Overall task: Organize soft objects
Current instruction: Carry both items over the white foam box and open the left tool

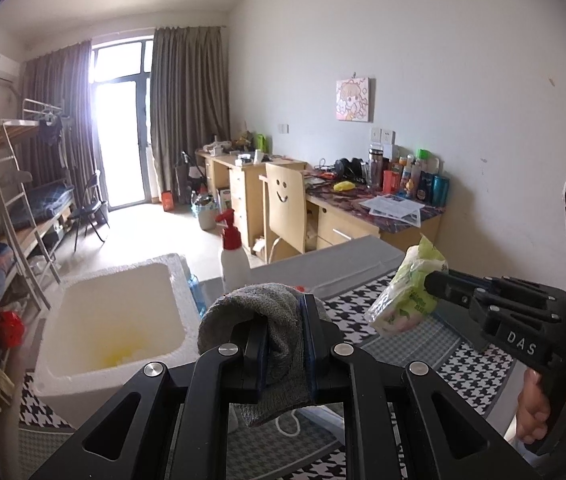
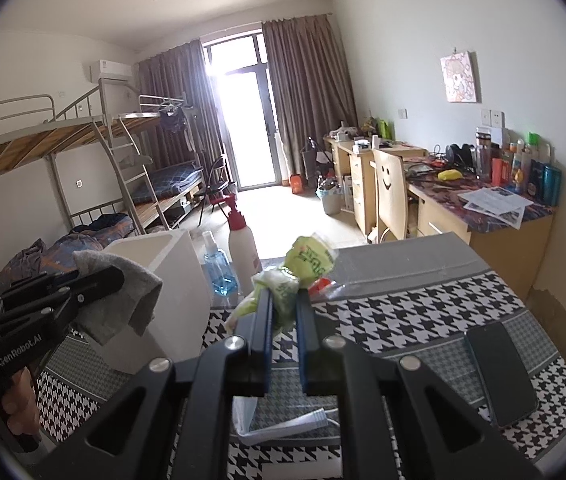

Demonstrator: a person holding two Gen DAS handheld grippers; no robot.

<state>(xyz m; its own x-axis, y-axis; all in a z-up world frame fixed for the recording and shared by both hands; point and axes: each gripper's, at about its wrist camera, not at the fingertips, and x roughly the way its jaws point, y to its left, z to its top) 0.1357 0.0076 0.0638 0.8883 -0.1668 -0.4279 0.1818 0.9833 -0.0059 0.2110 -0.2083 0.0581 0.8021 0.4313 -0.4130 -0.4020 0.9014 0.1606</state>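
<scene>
My left gripper [image 1: 283, 312] is shut on a grey sock [image 1: 259, 312] and holds it in the air just right of the white foam box [image 1: 123, 320]. The sock also shows in the right wrist view [image 2: 123, 300], beside the box [image 2: 171, 280]. My right gripper [image 2: 283, 300] is shut on a green and white plastic tissue pack [image 2: 303, 268] and holds it above the houndstooth cloth [image 2: 403, 320]. In the left wrist view the pack [image 1: 407, 288] hangs from the right gripper [image 1: 431, 284] to the right of the sock.
A white pump bottle with a red top [image 1: 233, 256] and a blue spray bottle [image 2: 217, 264] stand behind the box. A dark phone [image 2: 501, 372] lies on the cloth at right. A face mask [image 2: 283, 420] lies below the right gripper. Desks, a chair and bunk beds stand beyond.
</scene>
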